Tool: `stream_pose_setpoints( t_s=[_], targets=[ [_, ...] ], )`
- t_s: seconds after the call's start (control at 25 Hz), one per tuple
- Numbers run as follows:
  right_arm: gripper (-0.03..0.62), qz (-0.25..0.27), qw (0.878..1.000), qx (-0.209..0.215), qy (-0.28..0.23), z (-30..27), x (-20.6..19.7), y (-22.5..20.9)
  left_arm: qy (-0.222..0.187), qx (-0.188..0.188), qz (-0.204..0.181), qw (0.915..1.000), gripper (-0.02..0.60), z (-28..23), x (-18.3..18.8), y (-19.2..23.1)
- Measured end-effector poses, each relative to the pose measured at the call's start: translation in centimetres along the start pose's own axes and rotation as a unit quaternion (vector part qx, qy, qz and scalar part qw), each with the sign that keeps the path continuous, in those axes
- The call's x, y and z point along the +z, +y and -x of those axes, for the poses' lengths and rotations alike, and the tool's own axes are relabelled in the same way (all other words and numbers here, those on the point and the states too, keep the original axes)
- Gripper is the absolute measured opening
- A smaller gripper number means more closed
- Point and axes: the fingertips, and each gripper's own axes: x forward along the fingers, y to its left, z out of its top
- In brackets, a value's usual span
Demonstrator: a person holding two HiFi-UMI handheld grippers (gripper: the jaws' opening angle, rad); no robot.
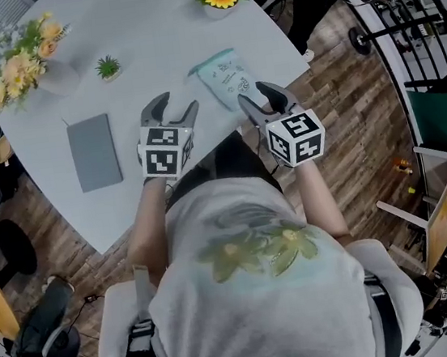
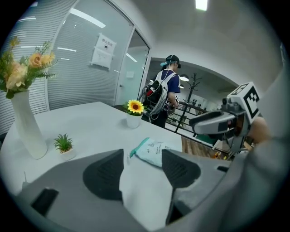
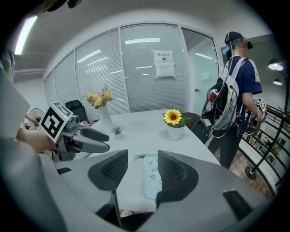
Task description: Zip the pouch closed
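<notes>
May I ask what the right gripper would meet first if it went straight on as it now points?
Probably the pouch, lying on the table straight ahead of the right gripper, whose jaws stand open; depth is unclear.

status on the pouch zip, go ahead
Left gripper open, empty, over the table edge. Right gripper open, empty, at the pouch's near end. Pouch flat on table, not gripped. Grey pad off left, clear of path.
</notes>
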Motion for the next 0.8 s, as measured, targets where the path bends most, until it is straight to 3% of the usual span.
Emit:
stream_pose_setpoints(
  t_s=[0.32, 0.8],
  targets=[
    [0.215, 0.024, 0.998, 0.043, 0.026, -3.5, 0.7, -2.0, 0.041, 0.008, 0.002, 0.9991, 0.255, -3.1, -0.5, -0.4],
    [0.215, 0.094, 0.985, 0.128, 0.067, -10.0, 2.7, -4.5, 0.111, 0.039, 0.061, 0.9912, 0.253, -8.7, -2.6, 2.1]
  ],
)
